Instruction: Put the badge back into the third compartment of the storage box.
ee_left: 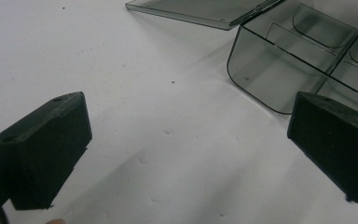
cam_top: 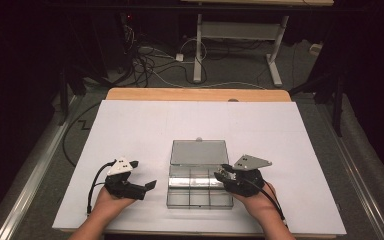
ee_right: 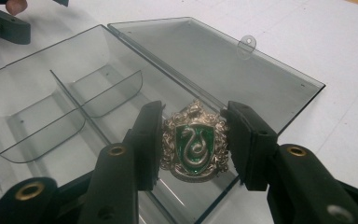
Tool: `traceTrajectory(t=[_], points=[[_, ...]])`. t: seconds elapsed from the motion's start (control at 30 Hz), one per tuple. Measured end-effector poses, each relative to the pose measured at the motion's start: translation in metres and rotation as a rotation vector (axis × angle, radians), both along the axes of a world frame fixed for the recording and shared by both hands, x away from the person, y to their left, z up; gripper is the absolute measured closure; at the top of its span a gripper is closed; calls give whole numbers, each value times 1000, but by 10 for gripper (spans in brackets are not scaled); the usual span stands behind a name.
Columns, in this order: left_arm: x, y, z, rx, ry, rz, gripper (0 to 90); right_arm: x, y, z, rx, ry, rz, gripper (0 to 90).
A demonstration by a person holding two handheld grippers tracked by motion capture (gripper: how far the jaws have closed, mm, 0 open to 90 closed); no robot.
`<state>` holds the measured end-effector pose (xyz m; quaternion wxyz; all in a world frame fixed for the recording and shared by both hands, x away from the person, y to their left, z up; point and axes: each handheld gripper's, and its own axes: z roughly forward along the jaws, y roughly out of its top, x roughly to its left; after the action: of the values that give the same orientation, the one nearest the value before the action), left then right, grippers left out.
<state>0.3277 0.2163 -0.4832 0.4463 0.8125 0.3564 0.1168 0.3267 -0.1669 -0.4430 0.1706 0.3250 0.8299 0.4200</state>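
Silver-and-green crest badge [ee_right: 195, 142]: metal emblem with a green shield and a silver serpent, clamped between the two black jaws of the right gripper [ee_right: 193, 144], one pad against each side edge.
Right gripper in the high view [cam_top: 226, 174]: held in the person's right hand [cam_top: 260, 200], tips over the right-hand part of the smoky clear plastic compartment box [cam_top: 199, 187]; grey three-cornered plate on top.
Badge position: above the open box, over the compartment nearest the right gripper's jaws; whether it touches the box floor cannot be told.
Box lid [ee_right: 223, 65]: hinged, folded flat on the table beyond the right gripper's tips, with a small clear tab [ee_right: 246, 44] at its far edge.
Box interior: thin curved dividers [ee_right: 74, 116] to the left of the right gripper's jaws as that gripper's camera sees them; the compartments there hold nothing.
Left gripper [cam_top: 141, 176]: held in the person's left hand [cam_top: 111, 200], jaws standing wide apart with bare table between them.
Left gripper view: rounded corner of the box [ee_left: 279, 70] lies just ahead of the right-side jaw, apart from it; lid edge [ee_left: 205, 11] farther ahead.
White table sheet [cam_top: 140, 125]: surface beneath both grippers and the box.
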Motion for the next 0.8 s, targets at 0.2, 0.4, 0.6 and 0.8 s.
traceTrajectory(t=[0.2, 0.4, 0.6, 0.8], points=[[0, 0, 0, -4, 4, -5, 0, 2, 4, -4, -9, 12, 8, 588], [0, 0, 0, -2, 3, -6, 0, 1, 6, -8, -35, 13, 10, 587], [0, 0, 0, -2, 4, -7, 0, 1, 9, -11, -53, 13, 12, 587], [0, 0, 0, -3, 3, -8, 0, 1, 10, -11, -61, 8, 8, 586]])
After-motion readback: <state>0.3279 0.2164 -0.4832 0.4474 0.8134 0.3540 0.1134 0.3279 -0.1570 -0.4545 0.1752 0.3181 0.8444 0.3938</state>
